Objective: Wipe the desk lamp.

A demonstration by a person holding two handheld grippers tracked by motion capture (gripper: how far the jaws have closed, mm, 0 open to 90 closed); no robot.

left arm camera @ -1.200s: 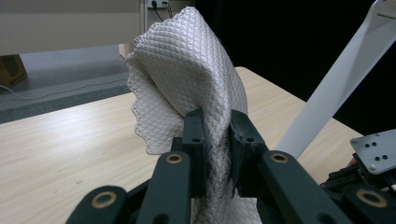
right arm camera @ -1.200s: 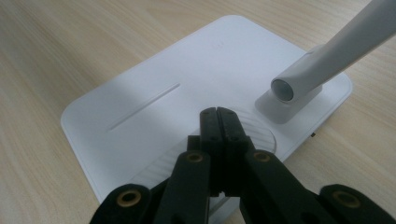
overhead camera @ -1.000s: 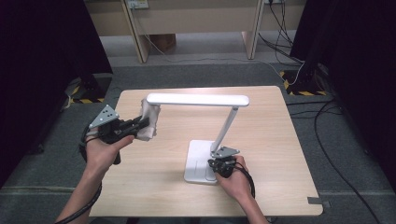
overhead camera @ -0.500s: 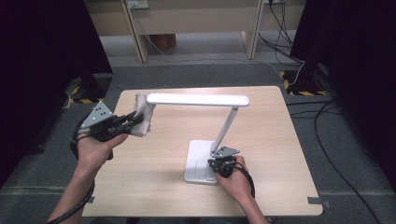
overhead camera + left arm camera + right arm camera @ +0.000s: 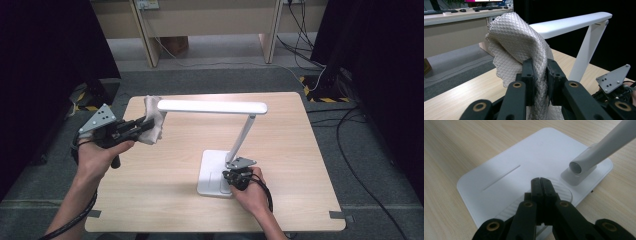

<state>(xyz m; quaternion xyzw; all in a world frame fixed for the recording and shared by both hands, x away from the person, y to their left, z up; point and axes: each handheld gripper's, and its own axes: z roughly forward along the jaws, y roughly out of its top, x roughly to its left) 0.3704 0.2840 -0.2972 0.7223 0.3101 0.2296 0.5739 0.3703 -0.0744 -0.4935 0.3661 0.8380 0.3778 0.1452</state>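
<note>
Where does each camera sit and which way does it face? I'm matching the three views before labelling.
High view: above the person's side, looking forward and down on the pale wooden table; both forearms enter from below.
Left gripper view: rides the left gripper, looking along its jaws shut on the cream quilted cloth.
Right gripper view: rides the right gripper, jaws shut, tips over the flat white lamp base.
Shared: the high and left gripper views both show the cloth beside the long white lamp head.

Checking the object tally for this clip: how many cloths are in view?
1. The cloth is clamped in the left gripper at the free end of the lamp head. None elsewhere.
</note>
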